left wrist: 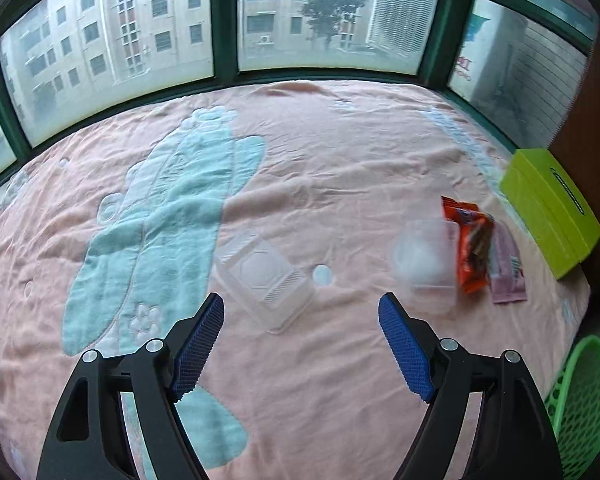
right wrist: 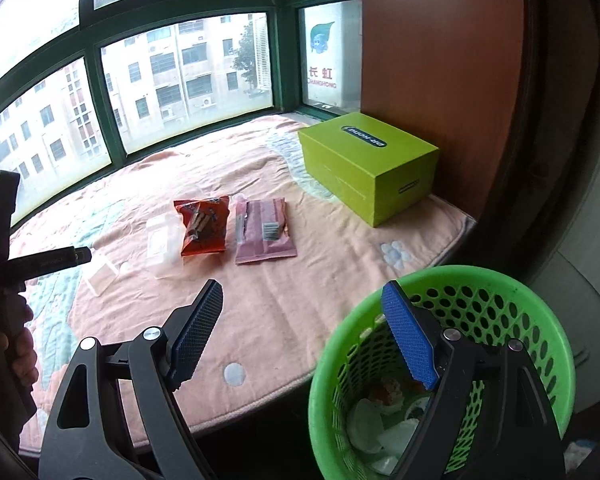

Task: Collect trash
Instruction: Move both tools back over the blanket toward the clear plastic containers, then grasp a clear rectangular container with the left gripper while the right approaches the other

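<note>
Your left gripper [left wrist: 301, 314] is hanging wide and empty over a clear tray [left wrist: 262, 278]. Your right gripper [right wrist: 302, 302] is gaping empty beside the green basket [right wrist: 540, 320].

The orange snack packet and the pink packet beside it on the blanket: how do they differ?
The orange snack packet is bright orange with a printed picture, while the pink packet is dull pink with a barcode label. The orange snack packet lies against the clear plastic tub; the pink packet lies apart, nearer the green box. Both lie flat on the pink blanket, outside the green basket.
</note>
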Motion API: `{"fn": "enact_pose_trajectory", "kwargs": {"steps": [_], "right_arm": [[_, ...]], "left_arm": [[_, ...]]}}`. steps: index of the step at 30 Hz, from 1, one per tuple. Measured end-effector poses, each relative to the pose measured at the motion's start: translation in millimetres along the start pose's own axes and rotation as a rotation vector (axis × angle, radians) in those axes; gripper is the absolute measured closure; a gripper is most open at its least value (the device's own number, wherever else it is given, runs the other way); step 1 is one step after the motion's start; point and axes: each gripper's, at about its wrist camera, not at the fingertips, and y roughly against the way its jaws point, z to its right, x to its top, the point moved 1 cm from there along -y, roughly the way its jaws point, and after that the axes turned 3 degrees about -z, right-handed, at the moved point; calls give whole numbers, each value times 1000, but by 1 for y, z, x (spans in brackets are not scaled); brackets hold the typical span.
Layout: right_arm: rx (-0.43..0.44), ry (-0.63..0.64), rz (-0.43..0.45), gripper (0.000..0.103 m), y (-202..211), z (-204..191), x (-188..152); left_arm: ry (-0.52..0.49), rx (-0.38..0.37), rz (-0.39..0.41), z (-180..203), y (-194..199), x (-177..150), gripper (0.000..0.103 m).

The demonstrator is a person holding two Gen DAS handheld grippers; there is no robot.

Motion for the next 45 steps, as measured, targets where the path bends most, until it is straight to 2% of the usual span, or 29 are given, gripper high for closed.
{"fn": "enact_pose_trajectory", "kwargs": {"steps": [7,10,17,22,26,27,31,38,45], "right_arm": [[40,32,-17,22,-12,-17,3],[51,42,-24,22,-17,-22,3],[72,57,-44,22,-30,-31,6],[82,78,-53,22,-36,-39,8],[92,93,-65,22,-44,-45,8],[96,96,-68,22,-45,-47,9],[119,118,-68,22,-53,-61,11],[210,129,-88,22,-80,-97,18],[230,127,-126,22,-115,-137,31]], "left_arm": [[133,54,-82,-23,-41,26,29],[187,40,-121,-30,-57,31,29],[240,60,-173,-34,-81,34,29],[264,60,-214,-37,-98,33,39],[255,68,-205,-37,-98,33,43],[252,69,-201,-38,-97,33,48],[238,45,-181,-40,-91,30,52],[228,15,-138,-50,-70,20,53],[235,12,-72,-72,-42,15,54]]}}
